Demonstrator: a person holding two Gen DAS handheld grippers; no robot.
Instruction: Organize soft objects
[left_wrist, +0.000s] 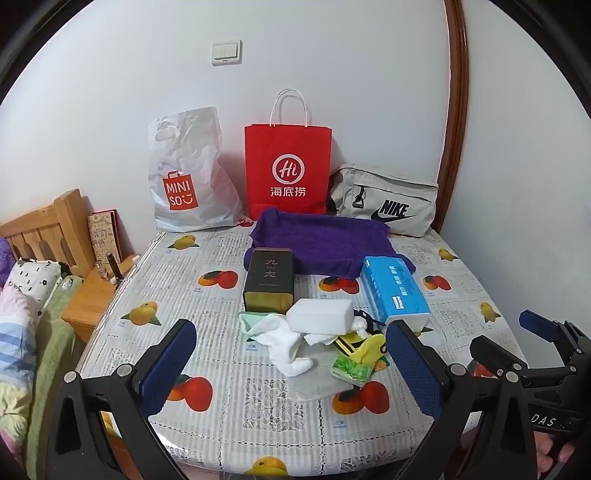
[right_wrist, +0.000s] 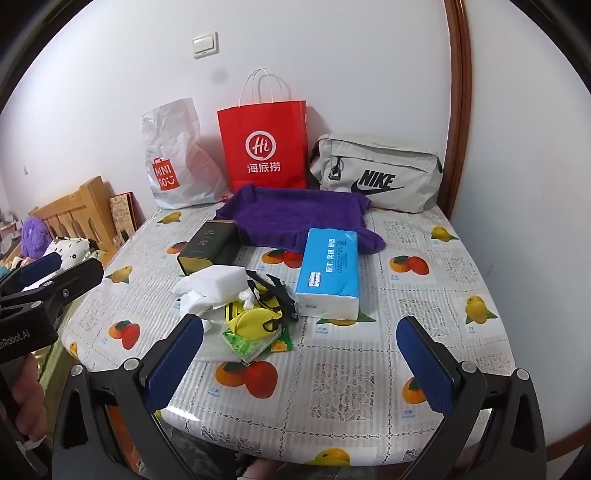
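Nearest, hovering over the table's front edge: left gripper (left_wrist: 291, 360) and right gripper (right_wrist: 301, 356), both gaping wide, blue pads (left_wrist: 168, 369) holding nothing, neither touching the clutter.

Spreading beneath: table (right_wrist: 351, 387) wearing a glossy cloth printed with fruit and lace squares.

Lying just beyond the fingertips: a heap of soft things — white sock (left_wrist: 284, 345), pale green cloth (left_wrist: 251, 319), yellow striped pouch (right_wrist: 255, 314) tangling with black straps, green packet (right_wrist: 245, 345) peeking from under the pouch, white foam block (left_wrist: 319, 314) resting on top. Blurring together at the edges, so counting only roughly: one sock for certain, perhaps more crumpled white fabric underneath.

Standing behind the heap: one dark tin (left_wrist: 269, 278) with gold lettering, lying on its side. Sitting to its right: one blue tissue pack (right_wrist: 328, 273), near the heap but apart.

Farther back: purple towel (right_wrist: 295, 218) draping something tray-like, contents hidden.

Leaning against the white wall: three bags — white Miniso bag (left_wrist: 184, 173), red paper bag (left_wrist: 288, 170), grey Nike bag (right_wrist: 376, 177). Higher up: one light switch (left_wrist: 226, 52).

Off to the left: wooden headboard (left_wrist: 48, 225), bedding (left_wrist: 22, 314) cut off at the frame. Running up the right: brown door frame (right_wrist: 456, 92).
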